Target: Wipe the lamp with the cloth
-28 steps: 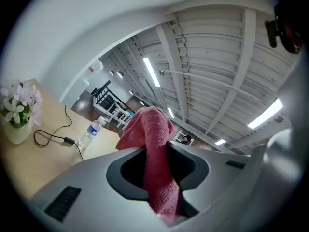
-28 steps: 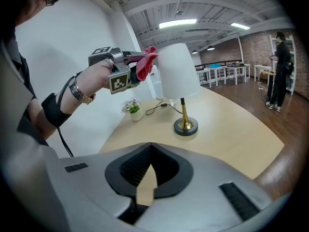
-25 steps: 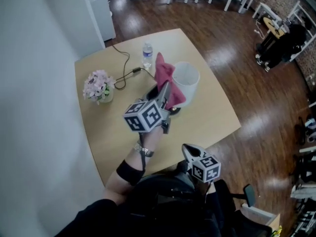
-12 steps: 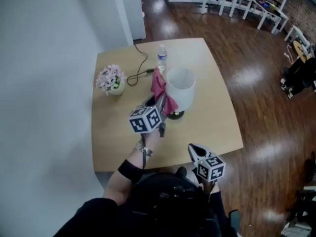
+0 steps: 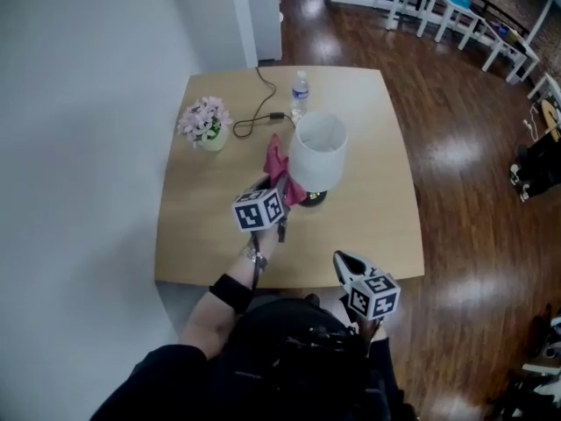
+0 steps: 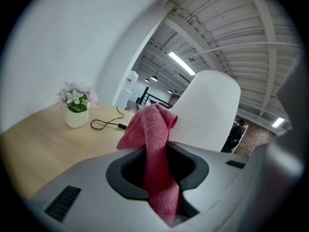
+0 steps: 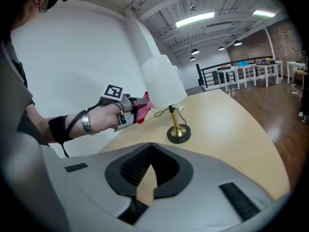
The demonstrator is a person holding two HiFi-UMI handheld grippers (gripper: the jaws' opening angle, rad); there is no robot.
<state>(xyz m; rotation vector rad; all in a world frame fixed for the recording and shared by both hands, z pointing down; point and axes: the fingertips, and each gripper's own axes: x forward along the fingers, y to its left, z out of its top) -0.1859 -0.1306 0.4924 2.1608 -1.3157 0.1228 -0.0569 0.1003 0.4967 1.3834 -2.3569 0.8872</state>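
Observation:
A table lamp with a white shade (image 5: 317, 152) and a brass stem on a dark base (image 7: 178, 133) stands mid-table. My left gripper (image 5: 279, 189) is shut on a pink cloth (image 5: 279, 167), which pokes up against the shade's left side. In the left gripper view the cloth (image 6: 154, 144) runs up between the jaws, with the shade (image 6: 207, 110) just behind it. From the right gripper view, the left gripper (image 7: 136, 107) and cloth (image 7: 144, 111) sit beside the shade (image 7: 161, 79). My right gripper (image 5: 344, 261) hovers off the table's near edge, shut and empty.
On the wooden table (image 5: 368, 226) stand a pot of pale flowers (image 5: 204, 123) at the back left and a water bottle (image 5: 300, 86) behind the lamp. The lamp's black cable (image 5: 254, 117) loops between them. A white cabinet (image 5: 263, 7) stands beyond the table.
My left gripper has come down with the cloth along the shade's left side. The right gripper stays near the table's front edge. The head view has shifted.

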